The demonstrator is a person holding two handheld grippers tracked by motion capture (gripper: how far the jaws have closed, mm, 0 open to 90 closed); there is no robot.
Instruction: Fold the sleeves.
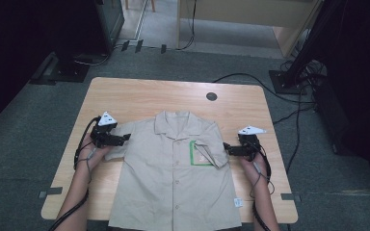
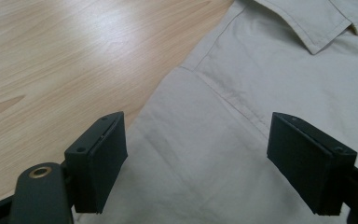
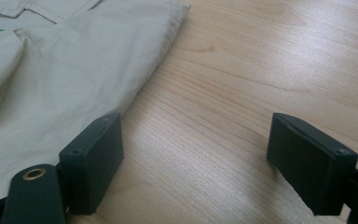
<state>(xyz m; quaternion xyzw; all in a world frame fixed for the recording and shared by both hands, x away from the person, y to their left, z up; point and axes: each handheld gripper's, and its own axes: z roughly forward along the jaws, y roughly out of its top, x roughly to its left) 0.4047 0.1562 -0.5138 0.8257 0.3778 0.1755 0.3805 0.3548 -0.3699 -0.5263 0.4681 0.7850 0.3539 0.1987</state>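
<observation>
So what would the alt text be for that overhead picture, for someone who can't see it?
A beige short-sleeved shirt lies flat, buttoned, on a wooden table. A person's forearms reach in from below, each hand holding a black claw: the left claw at one sleeve, the right claw by the other, folded-in sleeve.

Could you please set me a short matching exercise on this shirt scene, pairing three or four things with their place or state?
Things:
1. left tool
2. right tool
3. shirt
4. round black grommet

Places or states:
A. set in the table's far part
B. open over bare wood beside a sleeve
C. laid flat, buttoned, collar away from the person
D. open over a sleeve

Pairs: 1-D, 2-B, 3-C, 4-A
</observation>
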